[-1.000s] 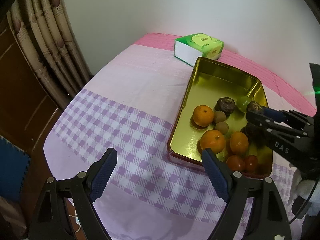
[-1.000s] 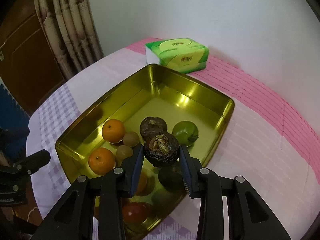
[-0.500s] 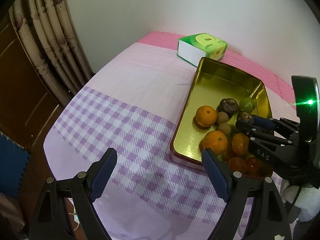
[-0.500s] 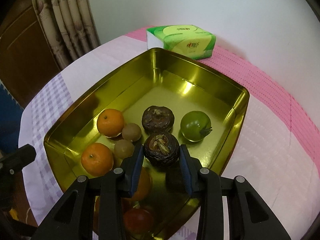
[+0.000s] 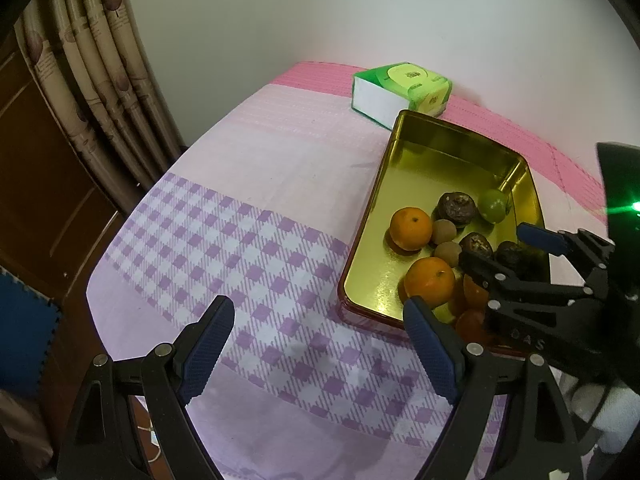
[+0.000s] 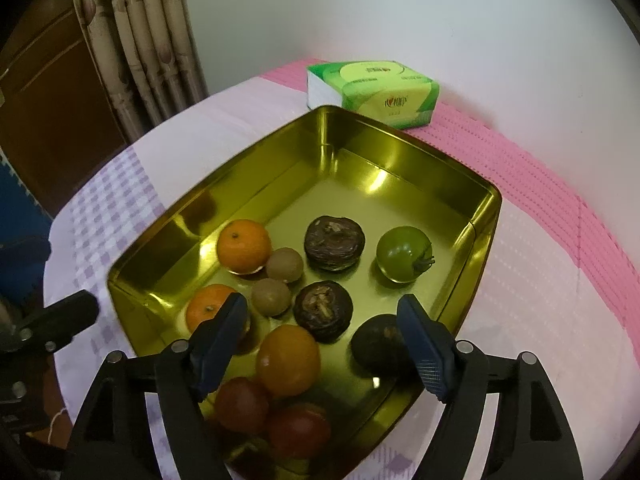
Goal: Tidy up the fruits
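Note:
A gold metal tray (image 6: 402,133) holds the fruit: three oranges (image 6: 243,245), two small tan fruits (image 6: 285,265), a green one (image 6: 404,254), red ones (image 6: 242,404) and dark brown ones (image 6: 334,242). My right gripper (image 6: 320,304) hovers low over the tray's near end, its jaws opening. A dark brown fruit (image 6: 323,310) lies on the tray floor between the fingers, with neither pad touching it. My left gripper (image 5: 318,306) stands open and empty above the checked cloth, left of the tray (image 5: 370,200). The left wrist view shows the right gripper (image 5: 496,246) over the fruit.
A green tissue pack (image 6: 372,90) lies behind the tray near the white wall. The table wears a pink and purple checked cloth (image 5: 240,240). Curtains (image 5: 92,80) and a brown wooden door stand to the left. The tray's far half holds no fruit.
The right gripper has opened and let go of the dark brown fruit, which now rests on the tray floor. The left gripper has stayed where it was.

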Available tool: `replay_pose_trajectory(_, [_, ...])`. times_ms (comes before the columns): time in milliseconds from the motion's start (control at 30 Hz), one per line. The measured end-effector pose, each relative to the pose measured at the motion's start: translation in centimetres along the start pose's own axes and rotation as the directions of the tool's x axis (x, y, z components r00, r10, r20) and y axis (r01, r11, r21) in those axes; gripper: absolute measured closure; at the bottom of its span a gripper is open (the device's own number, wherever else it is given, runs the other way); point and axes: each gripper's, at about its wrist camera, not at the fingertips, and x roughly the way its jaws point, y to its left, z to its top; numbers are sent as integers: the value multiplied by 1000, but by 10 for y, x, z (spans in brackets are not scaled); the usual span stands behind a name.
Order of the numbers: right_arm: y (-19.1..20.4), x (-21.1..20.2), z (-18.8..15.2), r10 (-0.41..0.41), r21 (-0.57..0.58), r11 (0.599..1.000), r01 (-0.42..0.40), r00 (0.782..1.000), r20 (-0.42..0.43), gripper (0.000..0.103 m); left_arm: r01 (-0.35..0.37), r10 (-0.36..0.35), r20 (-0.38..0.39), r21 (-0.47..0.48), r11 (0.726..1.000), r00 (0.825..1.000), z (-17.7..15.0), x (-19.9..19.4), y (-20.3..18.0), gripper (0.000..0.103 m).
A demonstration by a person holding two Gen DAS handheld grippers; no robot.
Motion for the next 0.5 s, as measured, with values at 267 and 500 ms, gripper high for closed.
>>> replay_pose_trajectory(267, [-3, -40, -17, -32, 54, 998, 29, 998, 52, 12, 11, -11, 9, 17, 1000, 1000, -1, -4, -4, 19])
replay_pose_trajectory(500, [-15, -51, -44, -96, 103, 990, 96, 995, 0, 5, 16, -18, 30, 51, 999, 999, -3, -13, -15, 19])
